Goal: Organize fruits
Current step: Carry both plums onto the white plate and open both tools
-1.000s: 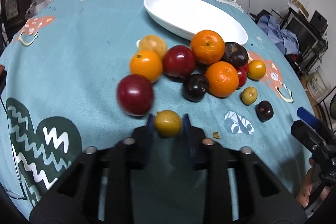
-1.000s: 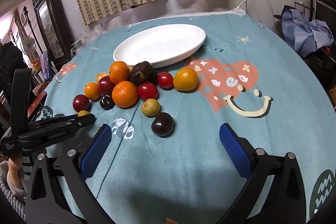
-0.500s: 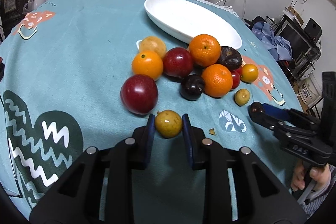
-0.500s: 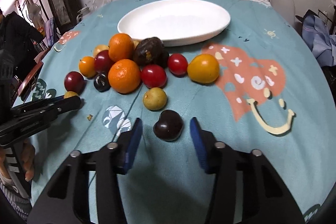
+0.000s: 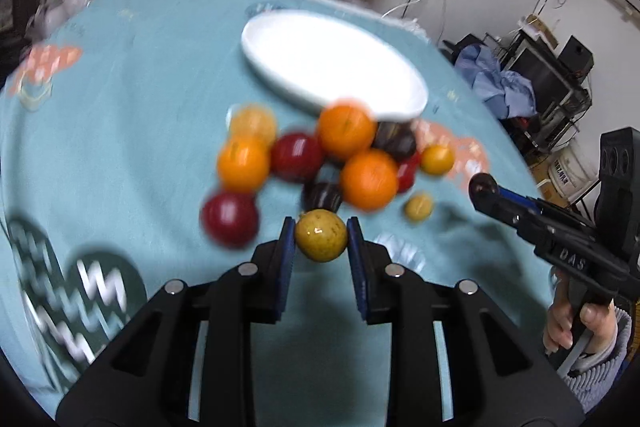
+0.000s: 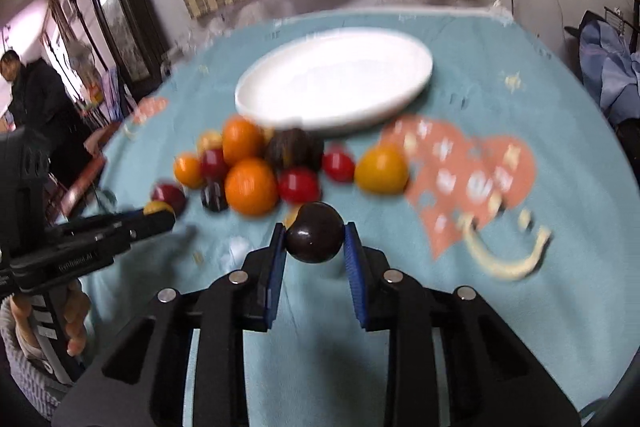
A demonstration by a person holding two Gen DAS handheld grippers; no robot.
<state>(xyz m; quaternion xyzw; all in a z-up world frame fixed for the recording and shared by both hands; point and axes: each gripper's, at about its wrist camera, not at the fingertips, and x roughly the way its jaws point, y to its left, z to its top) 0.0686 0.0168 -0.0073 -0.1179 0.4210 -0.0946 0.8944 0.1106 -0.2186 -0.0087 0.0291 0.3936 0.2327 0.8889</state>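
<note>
My left gripper [image 5: 321, 235] is shut on a small yellow-green fruit [image 5: 321, 235] and holds it above the cloth. My right gripper [image 6: 314, 239] is shut on a dark plum [image 6: 314, 238], also lifted; it shows in the left wrist view [image 5: 483, 187]. A pile of fruit lies beyond: oranges [image 5: 346, 129] [image 6: 251, 186], red plums [image 5: 229, 218], dark plums [image 5: 322, 195], a yellow fruit [image 6: 381, 169]. An empty white oval plate [image 5: 332, 61] [image 6: 334, 79] stands behind the pile. Both views are motion-blurred.
A round table with a teal patterned cloth [image 5: 120, 107] carries everything. A small yellow fruit [image 5: 418, 207] lies right of the pile. A person in black [image 6: 36, 95] stands at the far left. Shelves and blue clothing [image 5: 504, 87] are off the table's right.
Both grippers have risen with their fruit. The right gripper closed on the dark plum and lifted it off the cloth. The left gripper lifted the yellow-green fruit.
</note>
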